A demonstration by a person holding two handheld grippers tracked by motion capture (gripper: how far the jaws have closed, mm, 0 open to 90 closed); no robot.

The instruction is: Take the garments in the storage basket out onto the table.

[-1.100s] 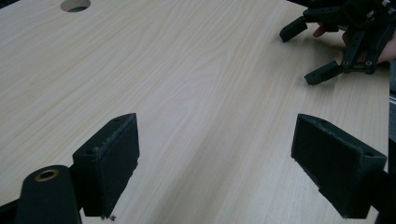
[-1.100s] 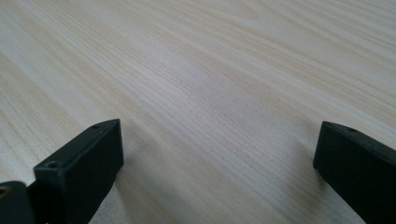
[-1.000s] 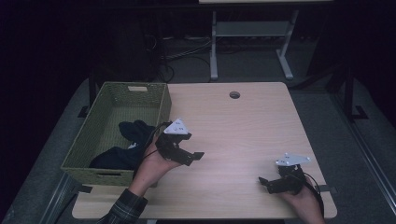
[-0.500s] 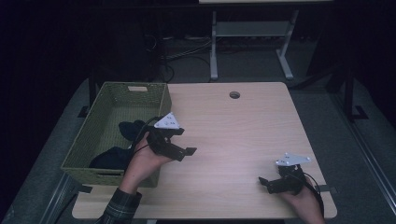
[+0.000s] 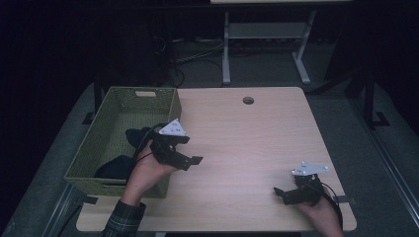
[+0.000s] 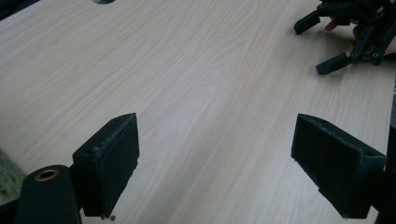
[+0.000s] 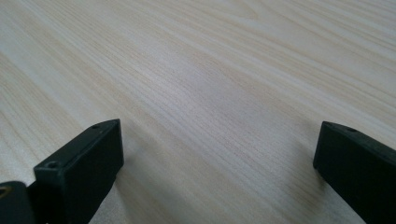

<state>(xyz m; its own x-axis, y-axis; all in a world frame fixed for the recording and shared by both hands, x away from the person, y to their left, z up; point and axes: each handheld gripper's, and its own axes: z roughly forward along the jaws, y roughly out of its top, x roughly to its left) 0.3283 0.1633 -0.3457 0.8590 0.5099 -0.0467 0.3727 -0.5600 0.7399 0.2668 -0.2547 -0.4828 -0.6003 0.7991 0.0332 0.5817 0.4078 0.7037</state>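
A green woven basket (image 5: 118,98) stands on the left part of the wooden table (image 5: 247,143). Dark clothing (image 5: 134,136) lies inside it. My left gripper (image 5: 191,161) hovers beside the basket's right wall with its jaws pointing right over bare wood. In the left gripper view the left gripper (image 6: 215,154) is open wide and holds nothing. My right gripper (image 5: 282,193) rests low near the table's front right corner, pointing left. In the right gripper view the right gripper (image 7: 219,154) is open over plain wood, empty. The right gripper (image 6: 348,35) also appears far off in the left gripper view.
A round cable hole (image 5: 248,100) sits near the table's far edge. Beyond the table stand a white frame's legs (image 5: 226,54) and cables on a dark floor. A wide stretch of bare wood lies between the two grippers.
My left gripper has drifted a little to the left and away from me, closer to the basket's wall. The right gripper has stayed where it was.
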